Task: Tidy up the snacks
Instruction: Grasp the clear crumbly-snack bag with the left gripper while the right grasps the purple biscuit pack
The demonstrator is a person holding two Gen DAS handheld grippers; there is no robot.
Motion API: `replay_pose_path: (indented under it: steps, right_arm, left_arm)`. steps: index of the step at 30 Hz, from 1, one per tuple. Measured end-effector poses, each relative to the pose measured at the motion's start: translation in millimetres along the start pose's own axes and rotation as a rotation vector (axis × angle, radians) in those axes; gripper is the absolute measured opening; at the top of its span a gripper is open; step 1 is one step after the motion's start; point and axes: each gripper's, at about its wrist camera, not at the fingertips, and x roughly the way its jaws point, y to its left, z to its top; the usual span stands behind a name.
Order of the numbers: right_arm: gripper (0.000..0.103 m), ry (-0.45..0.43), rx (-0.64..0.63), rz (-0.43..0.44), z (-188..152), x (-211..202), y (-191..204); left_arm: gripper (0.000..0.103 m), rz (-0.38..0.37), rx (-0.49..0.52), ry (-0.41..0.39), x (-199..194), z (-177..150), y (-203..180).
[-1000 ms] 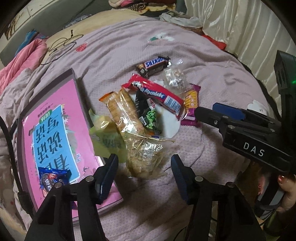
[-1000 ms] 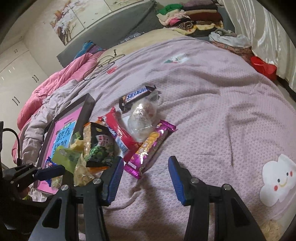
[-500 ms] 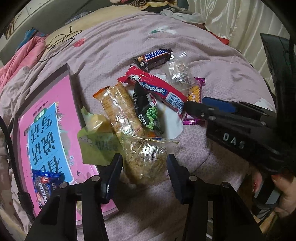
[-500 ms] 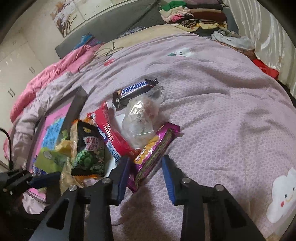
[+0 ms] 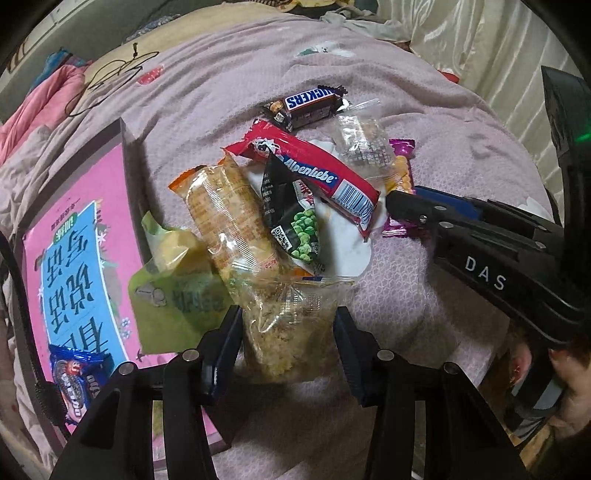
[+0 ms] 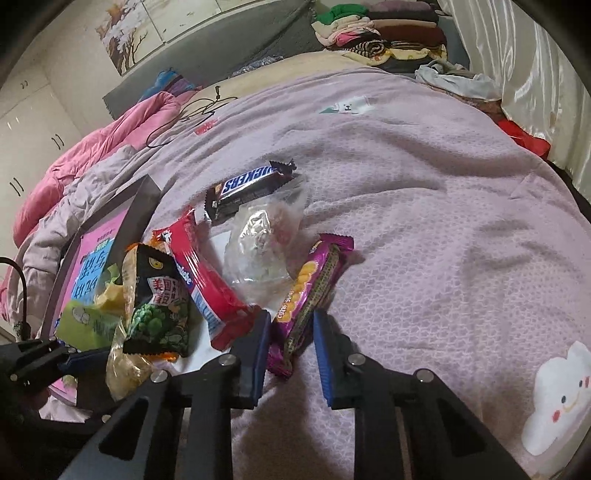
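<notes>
A pile of snacks lies on a pink bedspread [image 6: 424,221]. My left gripper [image 5: 288,332] is open, its fingers on either side of a clear bag of crumbly snack [image 5: 284,325]. My right gripper [image 6: 288,339] is open but narrowed around the near end of a purple biscuit pack [image 6: 314,291]; contact is unclear. In the pile are a Snickers bar [image 5: 310,105], a red Alpenliebe pack [image 5: 317,177], a black green-pea packet [image 5: 295,214], an orange cracker pack [image 5: 229,214], a clear candy bag [image 6: 258,251] and a green pouch [image 5: 181,291].
A pink-lidded box [image 5: 74,258] lies left of the pile with a blue Oreo pack [image 5: 77,380] on it. A pink quilt [image 6: 92,155] and a black cable [image 6: 184,110] lie further back. Folded clothes [image 6: 380,33] are stacked at the bed's far end.
Both grippers moved forward onto the pile. The left fingers now straddle the clear crumbly bag. The right fingers narrowed and now straddle the purple biscuit pack's end.
</notes>
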Motion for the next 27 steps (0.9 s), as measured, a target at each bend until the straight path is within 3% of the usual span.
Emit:
replay_pose_path:
  steps: [9,17,22,27]
  right_arm:
    - [0.024,0.003,-0.026,-0.016,2,7,3]
    - [0.022,-0.036,0.046,-0.012,2,-11,-17]
    - [0.022,-0.075,0.145,0.028,0,-29,-39]
    - [0.022,-0.120,0.142,0.081,1,-43,-37]
  left_arm:
    - [0.046,-0.020,-0.035,-0.008,8,-1,1]
    - [0.043,-0.049,-0.045,-0.029,-2,-4,-1]
    - [0.043,-0.062,-0.040,-0.055,-18,-5,-3]
    - [0.042,-0.072,-0.046,-0.085,-36,-4,-3]
